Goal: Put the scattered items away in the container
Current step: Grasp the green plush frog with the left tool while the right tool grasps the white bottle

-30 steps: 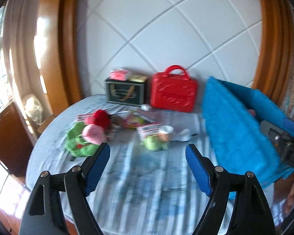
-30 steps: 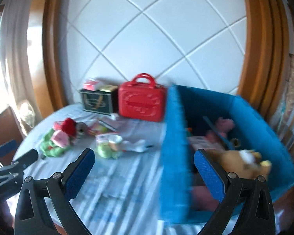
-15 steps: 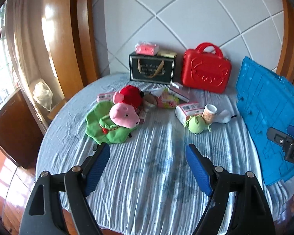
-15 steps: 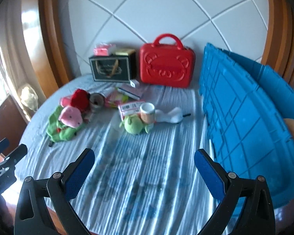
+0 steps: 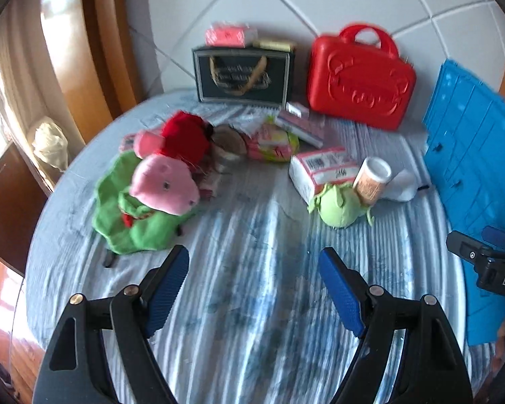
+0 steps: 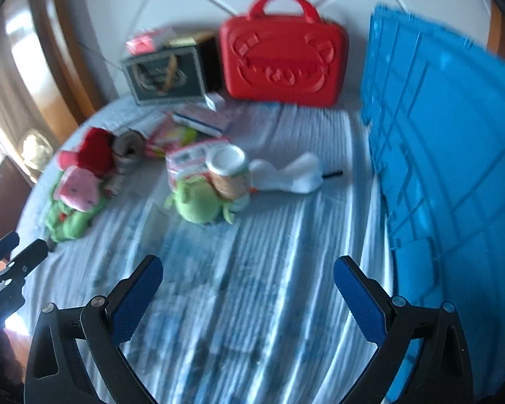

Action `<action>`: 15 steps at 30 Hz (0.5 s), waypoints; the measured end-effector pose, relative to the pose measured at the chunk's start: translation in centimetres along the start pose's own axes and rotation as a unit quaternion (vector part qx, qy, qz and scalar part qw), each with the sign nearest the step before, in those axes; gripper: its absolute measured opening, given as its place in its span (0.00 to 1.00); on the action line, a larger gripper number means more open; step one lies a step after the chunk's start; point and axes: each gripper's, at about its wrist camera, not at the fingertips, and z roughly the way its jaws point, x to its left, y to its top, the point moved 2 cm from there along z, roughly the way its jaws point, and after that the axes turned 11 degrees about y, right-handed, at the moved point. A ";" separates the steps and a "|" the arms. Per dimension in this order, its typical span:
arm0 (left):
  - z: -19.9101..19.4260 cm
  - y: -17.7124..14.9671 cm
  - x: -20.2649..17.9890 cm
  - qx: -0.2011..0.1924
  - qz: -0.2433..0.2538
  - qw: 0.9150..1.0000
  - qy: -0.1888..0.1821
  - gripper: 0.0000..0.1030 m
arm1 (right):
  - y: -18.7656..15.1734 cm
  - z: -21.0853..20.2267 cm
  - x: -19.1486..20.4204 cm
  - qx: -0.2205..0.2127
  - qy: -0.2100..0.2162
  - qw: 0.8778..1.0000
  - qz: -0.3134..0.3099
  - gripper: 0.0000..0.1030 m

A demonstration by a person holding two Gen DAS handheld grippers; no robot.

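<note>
Both grippers, left [image 5: 254,281] and right [image 6: 248,289], have dropped toward the desk [image 5: 259,320], fingers spread and empty. Best take the nearest toy, the green plush [image 6: 198,203], squarely with the right one, clear of the cup [image 6: 229,171] leaning on it.

The blue container [image 6: 447,155] stands at the table's right edge, its ribbed wall upright. Scattered left of it – a pink-headed plush in green [image 5: 151,198], a red plush [image 5: 185,138], a small green plush [image 5: 338,203], a white-capped jar [image 5: 372,181] tilted against it, a labelled packet [image 5: 323,168] and a white sock [image 6: 286,173].
</note>
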 end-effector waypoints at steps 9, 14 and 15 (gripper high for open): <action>5.4 1.5 -7.1 0.020 0.049 0.998 -0.045 0.77 | -0.1 3.3 -3.7 0.029 0.006 0.999 0.027 1.00; 9.4 1.8 -10.8 0.015 0.075 0.995 -0.067 0.77 | 0.3 4.2 -5.0 0.002 0.005 0.999 0.050 1.00; 10.3 1.9 -11.5 0.013 0.077 0.995 -0.069 0.77 | 0.4 4.6 -5.3 -0.004 0.006 0.998 0.055 1.00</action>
